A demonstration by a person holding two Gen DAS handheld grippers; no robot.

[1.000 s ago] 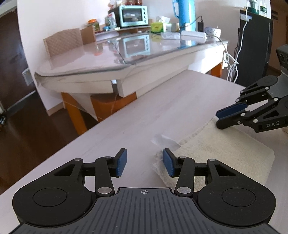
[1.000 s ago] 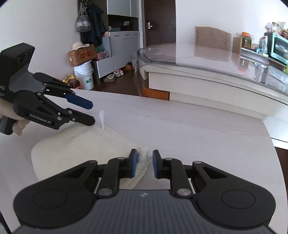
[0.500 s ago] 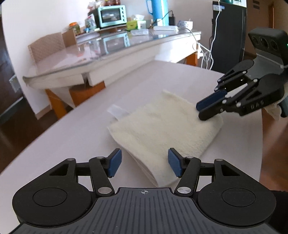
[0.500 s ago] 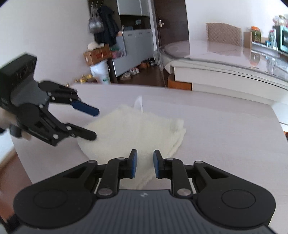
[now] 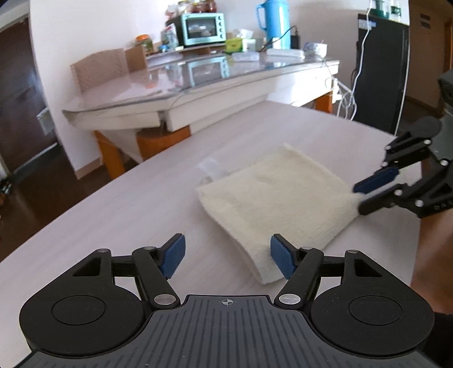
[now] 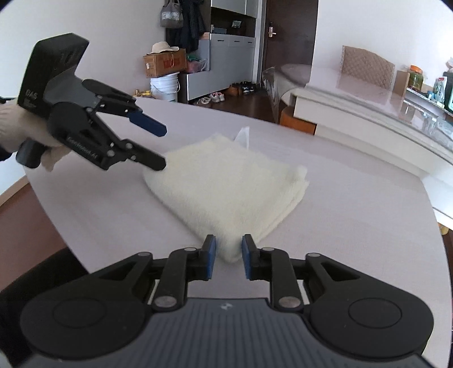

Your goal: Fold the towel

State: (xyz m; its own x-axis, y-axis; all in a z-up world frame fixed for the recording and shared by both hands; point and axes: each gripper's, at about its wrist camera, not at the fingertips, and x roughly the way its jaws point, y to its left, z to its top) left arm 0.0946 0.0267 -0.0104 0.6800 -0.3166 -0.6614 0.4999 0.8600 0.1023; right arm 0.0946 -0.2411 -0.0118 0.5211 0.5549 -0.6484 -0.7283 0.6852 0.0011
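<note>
Left tool [image 5: 228, 256]: nearest in its own view, jaws wide and opening, blue pads [image 5: 172, 256] clear of the cloth; the near corner of the towel [image 5: 277, 203] lies just inside the right pad, not pinched. Right tool [image 6: 228, 256]: jaws narrow, opening, pads either side of the towel's near corner without pressing on it that can be seen; nothing held. Towel: cream terry, folded to a thick layered square, flat on the tabletop [image 5: 113, 215], stacked edges showing on the right in the right wrist view. Tag [image 5: 211, 167]: small, white, sticking out at the towel's far corner. In the right wrist view the left tool [image 6: 162, 147] sits over the towel's left corner, lower finger tip at the cloth edge, held by a gloved hand [image 6: 17, 127]. Tabletop: pale wood grain, rounded edge. Beyond: glass-topped table [image 5: 198, 82] with orange legs; on it a mint toaster oven [image 5: 202, 28], blue jug [image 5: 273, 22], tissue box. Far side: white bucket [image 6: 165, 87], cardboard box, shoes by grey cabinets.
</note>
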